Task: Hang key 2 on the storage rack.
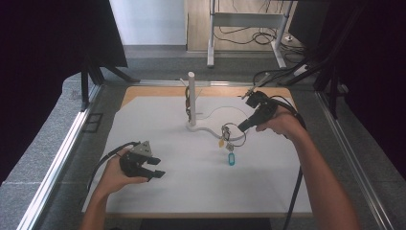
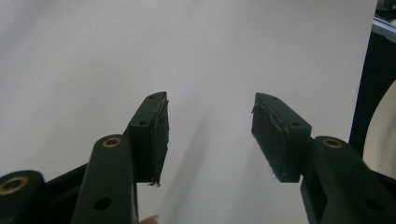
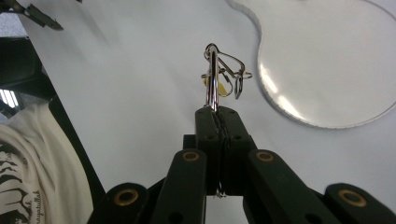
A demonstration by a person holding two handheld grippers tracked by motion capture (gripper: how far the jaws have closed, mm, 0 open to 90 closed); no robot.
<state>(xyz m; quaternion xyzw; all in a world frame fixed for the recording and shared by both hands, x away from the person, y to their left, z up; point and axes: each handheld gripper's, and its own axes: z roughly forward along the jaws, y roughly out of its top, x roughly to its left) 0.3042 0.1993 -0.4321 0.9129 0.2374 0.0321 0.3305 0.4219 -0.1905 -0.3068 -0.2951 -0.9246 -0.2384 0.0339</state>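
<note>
Right hand-held gripper (image 3: 217, 114) clamps the key ring (image 3: 212, 74) by its thin edge, just above the bench (image 1: 158, 120) near the stand (image 1: 192, 100). Left hand-held gripper (image 2: 210, 135) gapes, idle. Risk: ring twists and slips out.

A white sheet covers most of the surface (image 1: 158, 187), leaving a strip of bare wood along the far edge. On it, toward the far middle, sits a clear curved base plate (image 1: 205, 129) bearing 1 upright white post (image 1: 191, 98). A blue tag (image 1: 231, 158) lies flat nearer the middle.
</note>
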